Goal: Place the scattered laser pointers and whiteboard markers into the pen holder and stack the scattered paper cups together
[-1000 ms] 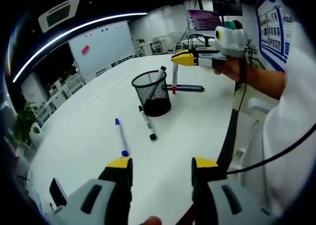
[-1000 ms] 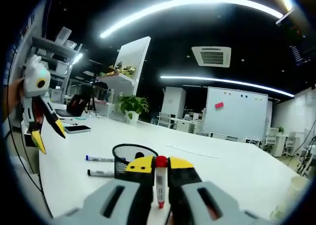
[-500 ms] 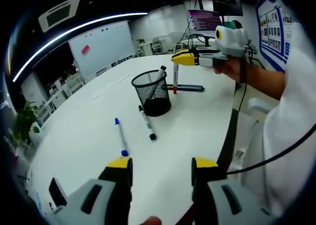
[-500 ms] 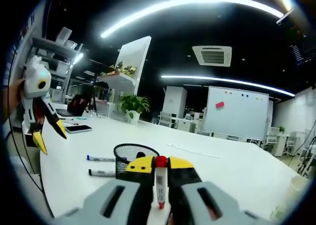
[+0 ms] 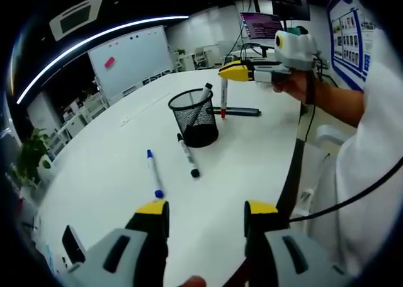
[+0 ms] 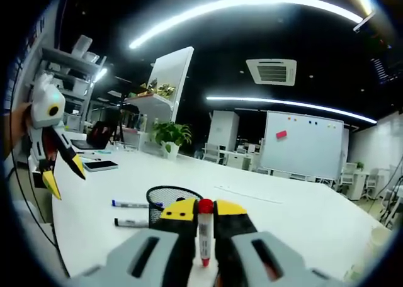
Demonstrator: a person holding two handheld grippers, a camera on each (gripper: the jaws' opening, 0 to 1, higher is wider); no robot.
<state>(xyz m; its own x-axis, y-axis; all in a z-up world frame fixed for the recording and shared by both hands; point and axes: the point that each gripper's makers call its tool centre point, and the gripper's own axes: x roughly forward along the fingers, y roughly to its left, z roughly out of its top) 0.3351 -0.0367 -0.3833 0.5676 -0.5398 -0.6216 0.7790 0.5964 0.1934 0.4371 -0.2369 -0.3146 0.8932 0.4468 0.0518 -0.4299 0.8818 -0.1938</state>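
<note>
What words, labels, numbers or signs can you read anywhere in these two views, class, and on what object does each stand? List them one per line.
None can be read.
Red marker in the right tongs: a label band, too small to read.
Blue wall poster: print blurred.
Laptop screen: purple lines, illegible.
Whiteboard: coloured magnets, no legible writing.

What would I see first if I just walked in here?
Probably the right gripper with yellow tips, held up beside the black mesh pen holder, pinching a red-capped marker that hangs straight down. Then two more markers lying on the white table: a blue-capped marker and a black marker.
</note>
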